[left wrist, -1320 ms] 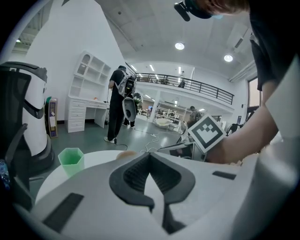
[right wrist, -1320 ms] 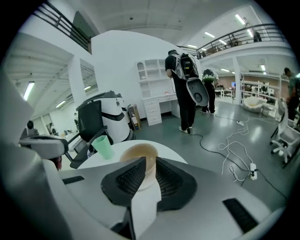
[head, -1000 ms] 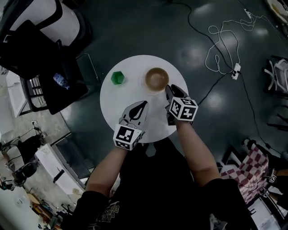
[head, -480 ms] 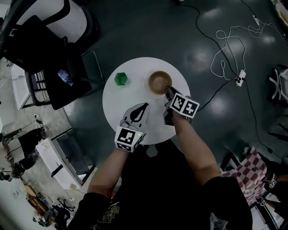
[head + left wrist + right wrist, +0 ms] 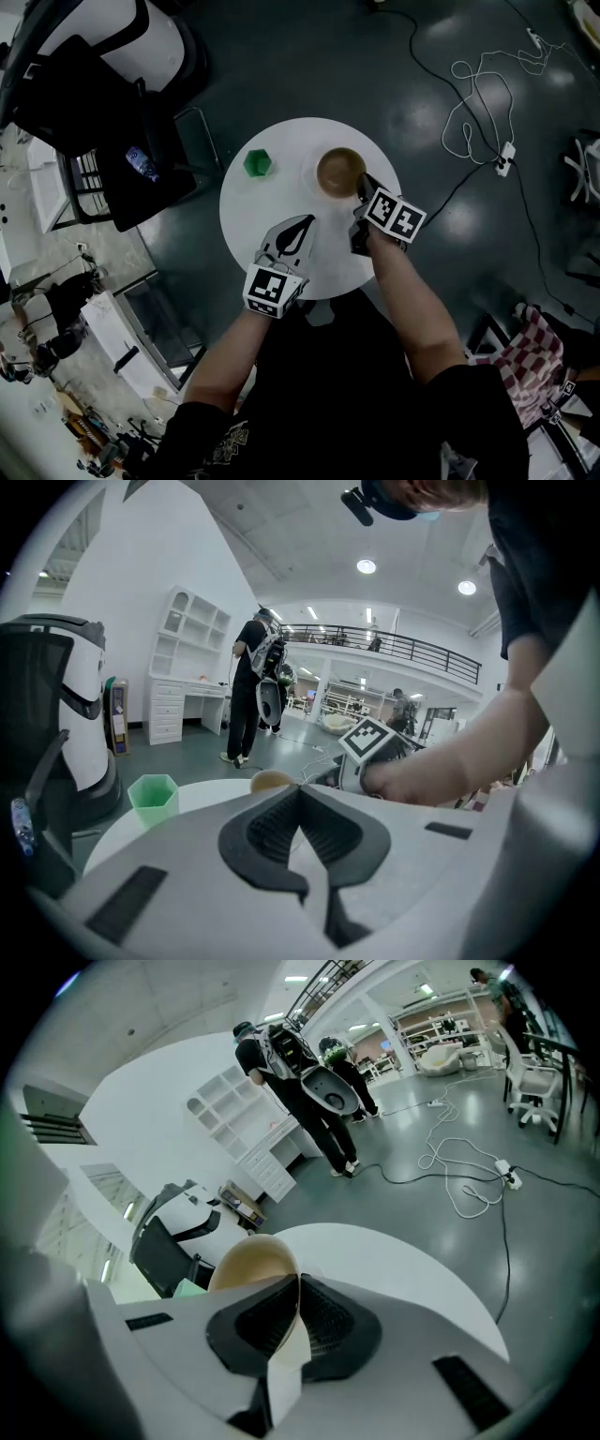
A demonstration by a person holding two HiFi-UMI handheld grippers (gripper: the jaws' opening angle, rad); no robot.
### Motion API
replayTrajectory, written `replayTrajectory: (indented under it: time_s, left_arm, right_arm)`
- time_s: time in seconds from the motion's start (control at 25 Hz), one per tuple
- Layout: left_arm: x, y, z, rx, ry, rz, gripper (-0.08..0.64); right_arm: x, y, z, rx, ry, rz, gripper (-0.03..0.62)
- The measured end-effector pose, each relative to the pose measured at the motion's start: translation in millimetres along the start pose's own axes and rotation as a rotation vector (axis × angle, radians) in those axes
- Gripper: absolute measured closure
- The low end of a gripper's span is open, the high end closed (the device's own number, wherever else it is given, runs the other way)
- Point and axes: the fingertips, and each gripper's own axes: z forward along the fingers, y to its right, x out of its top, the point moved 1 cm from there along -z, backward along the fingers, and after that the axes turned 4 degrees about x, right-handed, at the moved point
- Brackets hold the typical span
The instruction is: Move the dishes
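Hands at a round white table [image 5: 251, 211], read from the person's edge outward. Left gripper [image 5: 305, 222] — jaws pressed together on nothing, over the near-left part of the top, tips aimed at the centre. Right gripper [image 5: 362, 185] — over the near-right part, slanting down toward the far edge. Its jaws have just been closing and pinch the rim of the brown bowl [image 5: 338, 170], one pad inside the wall and the other outside. The bowl stands upright in the right half of the table, past centre. It lies directly ahead of the right gripper's tips and well apart from the left one, so the right hand is the nearer and the one placed to carry it. Being round, it offers no long axis; the grip sits on the side nearest the person. Green cup [image 5: 257, 163]: upright, left of the bowl, toward the far-left edge. Held by one wall only, the bowl will probably tilt when lifted.
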Motion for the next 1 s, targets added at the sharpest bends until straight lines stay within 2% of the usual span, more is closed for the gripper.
replayTrajectory:
  time_s: [0.24, 0.48, 0.72, 1.0]
  left_arm:
    - [2.2, 5.0, -5.1, -0.1, -0.013, 0.045, 0.555]
    - [4.0, 16.6, -6.3, -0.201, -0.011, 0.087, 0.555]
    - [1.7, 28.1, -8.1, -0.259, -0.026, 0.104, 0.555]
    - [-5.6, 31.7, -8.2, -0.293, -0.051, 0.117, 0.555]
  right_arm:
    - [7.3, 15.1, -36.0, -0.087, 0.099, 0.053, 0.565]
    - [-6.6, 49.4, -80.2, -0.207, 0.18, 0.134, 0.565]
    - [-30.3, 77.8, -107.9, -0.299, 0.188, 0.191, 0.565]
    - [-48.0, 91.4, -113.1, -0.344, 0.177, 0.231, 0.565]
